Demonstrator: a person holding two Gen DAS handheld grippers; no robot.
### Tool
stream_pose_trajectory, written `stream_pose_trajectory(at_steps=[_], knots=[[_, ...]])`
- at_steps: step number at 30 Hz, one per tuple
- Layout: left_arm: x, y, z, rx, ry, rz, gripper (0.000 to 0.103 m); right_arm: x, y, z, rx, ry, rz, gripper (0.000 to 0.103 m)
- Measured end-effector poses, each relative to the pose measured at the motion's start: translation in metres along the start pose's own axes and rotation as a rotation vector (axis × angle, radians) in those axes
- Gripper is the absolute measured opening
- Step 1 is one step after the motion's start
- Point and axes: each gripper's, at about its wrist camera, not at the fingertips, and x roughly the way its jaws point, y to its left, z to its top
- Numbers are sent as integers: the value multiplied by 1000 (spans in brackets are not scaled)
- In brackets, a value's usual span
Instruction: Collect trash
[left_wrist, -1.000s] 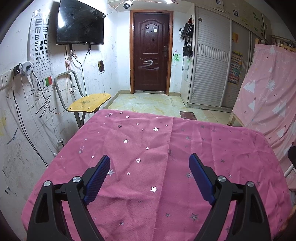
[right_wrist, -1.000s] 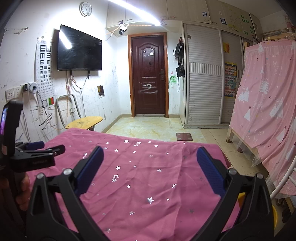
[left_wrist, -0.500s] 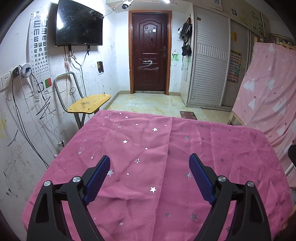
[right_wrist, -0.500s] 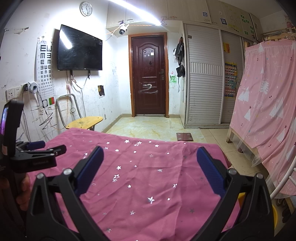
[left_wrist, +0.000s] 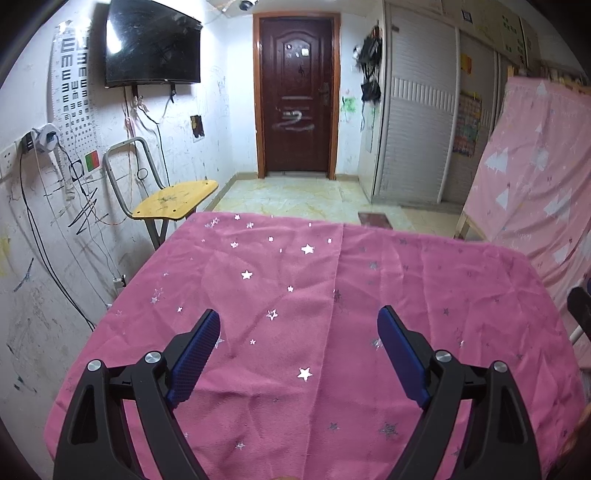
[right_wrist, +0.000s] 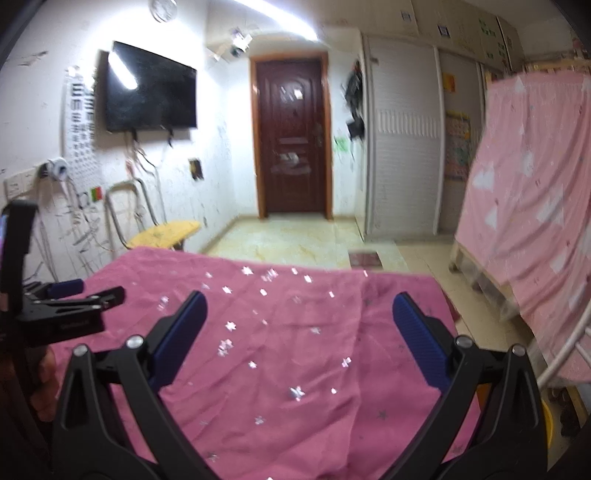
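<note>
A table under a pink cloth with silver stars (left_wrist: 295, 280) fills the lower half of both views. No trash shows on the cloth in either view. My left gripper (left_wrist: 298, 316) hangs over the near middle of the cloth, jaws wide open with only fabric between the blue pads. My right gripper (right_wrist: 299, 298) stands open over the cloth (right_wrist: 295, 332) too, holding nothing. The right wrist view also shows the left gripper (right_wrist: 101, 290) from the side at the far left edge, with a hand on its handle.
A yellow chair (left_wrist: 173, 199) stands at the table's far left corner by the scribbled wall. Beyond the table are a tiled floor and a dark door (left_wrist: 297, 99). A pink curtained frame (right_wrist: 524, 206) stands close on the right, with a yellow container's edge (right_wrist: 547, 421) below it.
The right wrist view has tipped slightly downward and is now blurred by motion. The left view barely shifted. Both grippers stayed open, with nothing picked up.
</note>
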Motion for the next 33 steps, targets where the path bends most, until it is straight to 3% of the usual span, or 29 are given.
stream_pose_trajectory(at_steps=[5, 14, 21, 33], knots=[[20, 11, 8, 37, 90, 12, 85, 32, -18, -4, 44, 215, -43, 97], [70, 70, 18, -8, 280, 24, 89, 66, -29, -17, 19, 416, -129, 97], [88, 98, 25, -10, 331, 16, 93, 79, -32, -18, 7, 459, -179, 97], [100, 108, 30, -10, 285, 19, 94, 86, -45, -20, 54, 478, -152, 97]])
